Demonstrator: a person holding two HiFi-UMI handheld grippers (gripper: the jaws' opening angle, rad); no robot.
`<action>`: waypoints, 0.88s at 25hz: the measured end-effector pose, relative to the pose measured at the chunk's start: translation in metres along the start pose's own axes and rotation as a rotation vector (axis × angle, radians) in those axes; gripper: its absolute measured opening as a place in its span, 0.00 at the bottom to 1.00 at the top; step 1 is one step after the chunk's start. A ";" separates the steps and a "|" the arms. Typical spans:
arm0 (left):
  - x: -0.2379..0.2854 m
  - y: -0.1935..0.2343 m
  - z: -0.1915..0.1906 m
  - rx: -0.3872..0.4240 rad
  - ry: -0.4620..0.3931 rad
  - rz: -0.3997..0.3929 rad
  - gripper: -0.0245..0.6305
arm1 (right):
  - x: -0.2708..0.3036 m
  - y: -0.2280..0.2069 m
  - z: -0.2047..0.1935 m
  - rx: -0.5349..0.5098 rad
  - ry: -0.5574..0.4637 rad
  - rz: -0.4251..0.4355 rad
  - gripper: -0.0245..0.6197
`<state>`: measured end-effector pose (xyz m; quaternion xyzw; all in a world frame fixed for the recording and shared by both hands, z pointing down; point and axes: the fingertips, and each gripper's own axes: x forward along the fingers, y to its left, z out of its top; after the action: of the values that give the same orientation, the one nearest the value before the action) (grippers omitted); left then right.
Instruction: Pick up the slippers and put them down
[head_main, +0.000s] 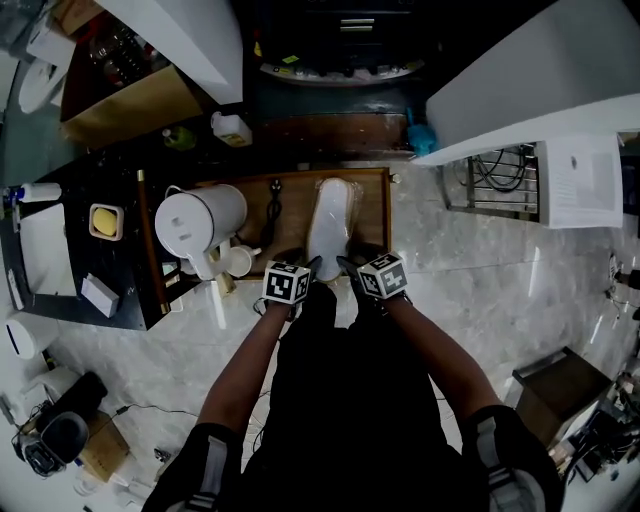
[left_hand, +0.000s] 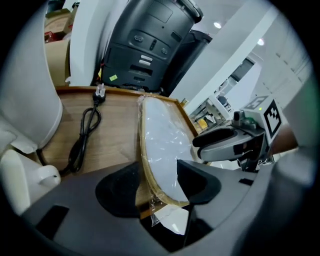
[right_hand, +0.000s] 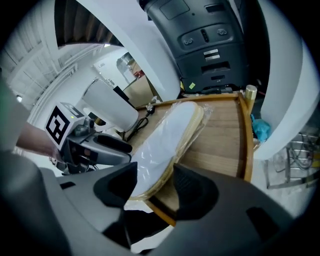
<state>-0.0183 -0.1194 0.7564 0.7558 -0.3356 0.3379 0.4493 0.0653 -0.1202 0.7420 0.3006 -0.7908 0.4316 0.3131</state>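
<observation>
A pair of white slippers (head_main: 330, 225) with tan edges, wrapped in clear plastic, lies lengthwise on a wooden tray (head_main: 372, 222). My left gripper (head_main: 312, 268) and right gripper (head_main: 345, 268) meet at the pack's near end. In the left gripper view the slippers (left_hand: 162, 145) run between the jaws of that gripper (left_hand: 159, 182), and both pads touch the pack. In the right gripper view the slippers (right_hand: 165, 145) likewise sit between the jaws of that gripper (right_hand: 155, 182), pads against the tan edge and the white face. The pack's near tip hangs over the tray's (right_hand: 225, 135) front rim.
A coiled black cable (head_main: 272, 205) lies on the tray left of the slippers, seen also as the cable (left_hand: 82, 140). A white jug (head_main: 200, 225) and a small white cup (head_main: 238, 262) stand at the tray's left. A dark machine (head_main: 340, 40) is behind. A wire rack (head_main: 500, 180) stands at the right.
</observation>
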 end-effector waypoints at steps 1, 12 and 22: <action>-0.006 0.001 0.003 0.010 -0.015 0.008 0.39 | -0.005 0.005 0.004 -0.002 -0.019 0.014 0.39; -0.070 -0.044 0.020 0.046 -0.164 -0.156 0.39 | -0.060 0.054 0.026 -0.012 -0.222 0.054 0.05; -0.136 -0.084 0.021 0.131 -0.309 -0.236 0.14 | -0.107 0.104 0.026 -0.132 -0.321 0.062 0.05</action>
<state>-0.0202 -0.0800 0.6001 0.8604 -0.2871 0.1841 0.3786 0.0480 -0.0743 0.5986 0.3199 -0.8661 0.3346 0.1886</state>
